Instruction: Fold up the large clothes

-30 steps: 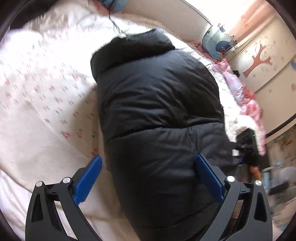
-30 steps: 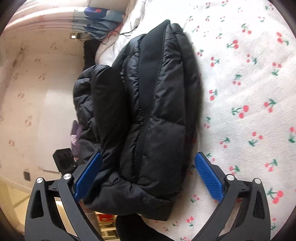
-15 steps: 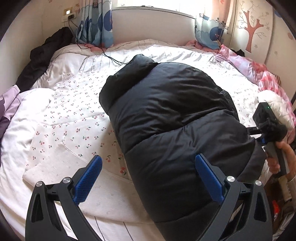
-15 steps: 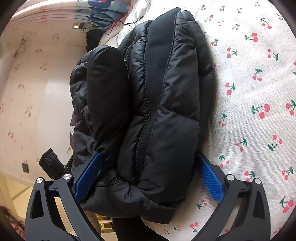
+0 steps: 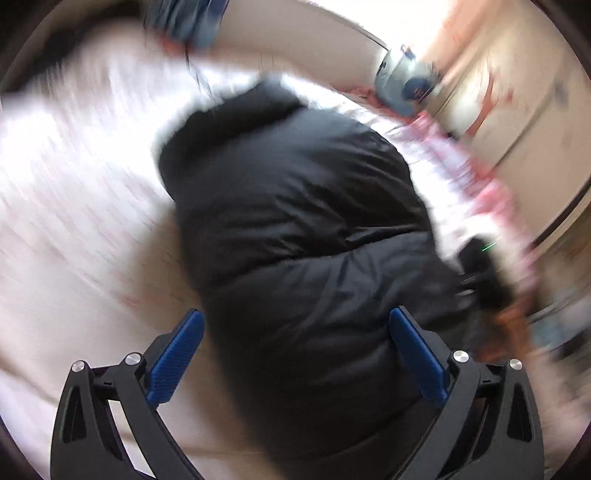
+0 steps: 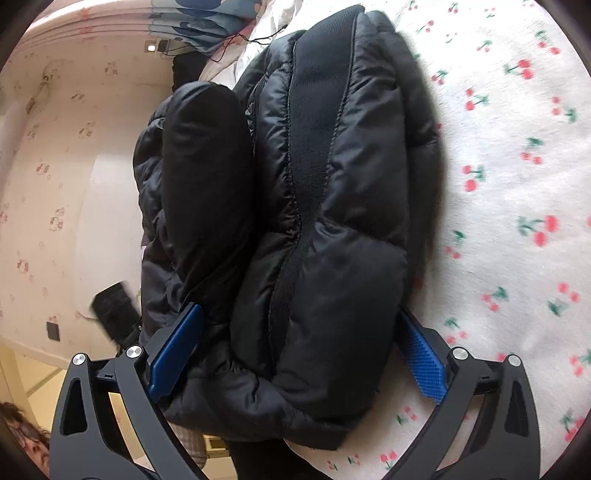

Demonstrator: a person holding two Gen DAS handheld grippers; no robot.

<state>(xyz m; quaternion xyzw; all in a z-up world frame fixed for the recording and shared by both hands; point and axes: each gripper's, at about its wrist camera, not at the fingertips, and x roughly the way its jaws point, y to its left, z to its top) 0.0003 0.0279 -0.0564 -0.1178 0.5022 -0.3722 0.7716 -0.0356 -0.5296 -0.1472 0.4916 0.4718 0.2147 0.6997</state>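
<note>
One black puffer jacket [image 6: 325, 221], one cherry-print bedsheet [image 6: 517, 184], two claws, left [image 5: 295, 350] and right [image 6: 299, 347].

White bedsheet [image 6: 517, 184] with red cherry print covers the bed. Blue-patterned curtain [image 6: 207, 18] hangs at top of right wrist view; a thin black cable [image 6: 240, 38] trails across the bedding below it. Wall [image 6: 44, 155] carries small pink motif wallpaper, with a dark socket plate [image 6: 53, 329] low down. Left wrist view heavily blurred: pink bedding [image 5: 476, 184] at right edge, blue-grey cushion-like item [image 5: 406, 85] beyond; detail indistinct.
</note>
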